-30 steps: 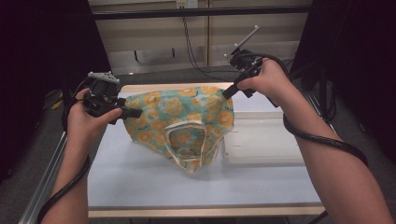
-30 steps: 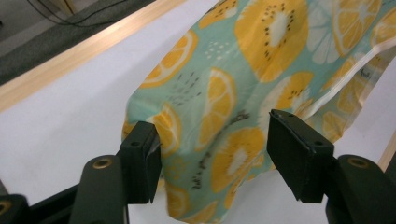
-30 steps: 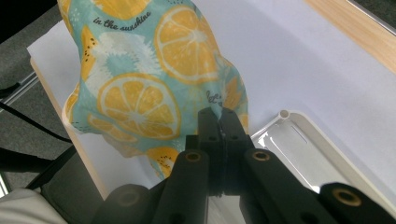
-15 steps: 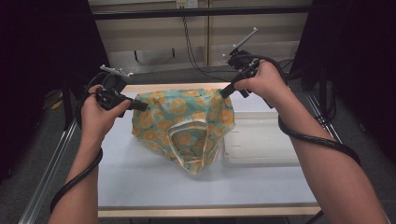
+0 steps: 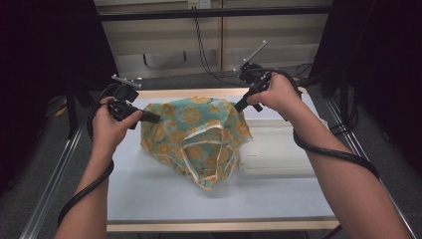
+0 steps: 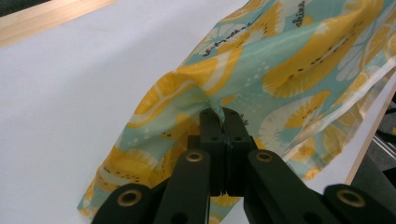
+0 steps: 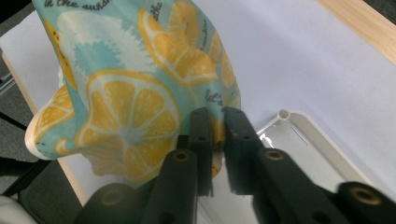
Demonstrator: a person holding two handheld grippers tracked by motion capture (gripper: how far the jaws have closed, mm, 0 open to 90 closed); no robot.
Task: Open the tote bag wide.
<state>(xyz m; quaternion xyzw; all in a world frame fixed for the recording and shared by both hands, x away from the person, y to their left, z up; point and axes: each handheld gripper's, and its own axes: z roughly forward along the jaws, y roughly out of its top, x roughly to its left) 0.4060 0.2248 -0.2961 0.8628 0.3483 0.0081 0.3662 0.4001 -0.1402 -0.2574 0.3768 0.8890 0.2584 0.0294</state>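
High view: a teal cloth printed with lemon slices (image 5: 196, 134) is spread over the white tabletop (image 5: 149, 189), its far edge lifted between the two grippers and its near part sagging onto the table, where a pale-trimmed opening faces the person. The left gripper (image 5: 155, 119) meets the cloth at its left edge, the right gripper (image 5: 238, 106) at its far right corner, just behind a white tray (image 5: 278, 149) that lies beside the cloth's right side. In the left gripper view the two black jaws are pressed together with a puckered fold of the cloth (image 6: 280, 70) pinched at their tips (image 6: 223, 116), and the fabric fans away from them up and to the right. In the right gripper view the jaws have just been opening and now stand slightly parted; an edge of the cloth (image 7: 130, 107) lies in the gap (image 7: 215, 122) and drapes off to the left, and the fabric looks loose between the pads rather than squeezed. The tray's rounded corner (image 7: 285, 116) shows just past those jaws.
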